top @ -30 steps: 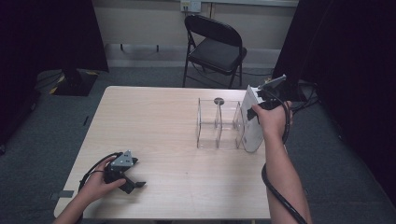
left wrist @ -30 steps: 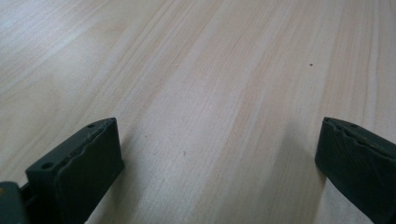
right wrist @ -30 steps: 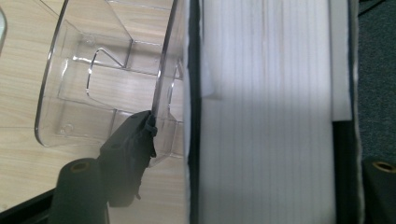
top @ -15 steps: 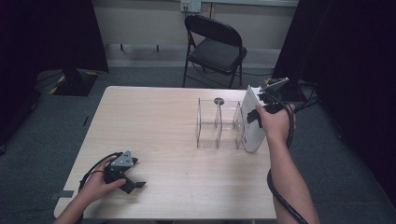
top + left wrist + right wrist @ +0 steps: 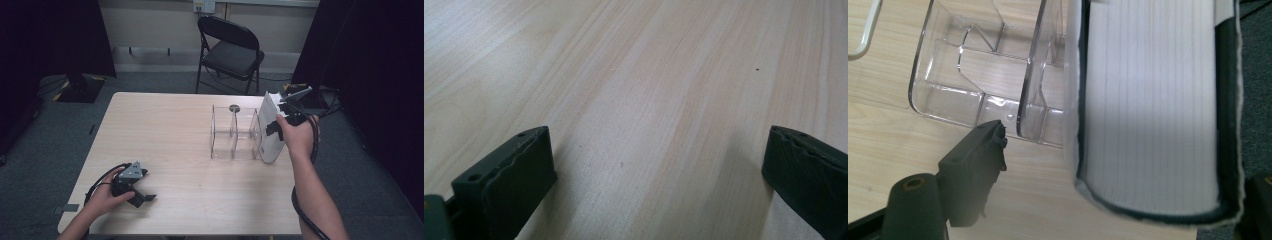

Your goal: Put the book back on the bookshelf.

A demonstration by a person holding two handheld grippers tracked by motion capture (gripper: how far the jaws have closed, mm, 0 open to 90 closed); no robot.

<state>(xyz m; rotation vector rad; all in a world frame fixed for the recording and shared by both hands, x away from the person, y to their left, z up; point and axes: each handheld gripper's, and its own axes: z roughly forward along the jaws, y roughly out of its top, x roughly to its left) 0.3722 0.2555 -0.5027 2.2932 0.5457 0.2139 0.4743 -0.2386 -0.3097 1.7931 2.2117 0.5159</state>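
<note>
High view: a book (image 5: 270, 131) stands upright at the right end of a clear 3-slot rack (image 5: 235, 134), near the right edge of the table (image 5: 165, 130). The right gripper (image 5: 276, 125) straddles the book; its fingers (image 5: 979, 165) have just been opening and stand apart, 1 clear of the cover. The left gripper (image 5: 141, 197) rests at the near left, fingers (image 5: 514, 175) spread over bare wood.

A light wooden table (image 5: 170, 130) carries a clear plastic divided rack (image 5: 235, 134) toward its far right, a white-paged book (image 5: 270, 131) standing just beside the rack's right end, and the left gripper (image 5: 145, 198) resting near its near-left corner.
</note>
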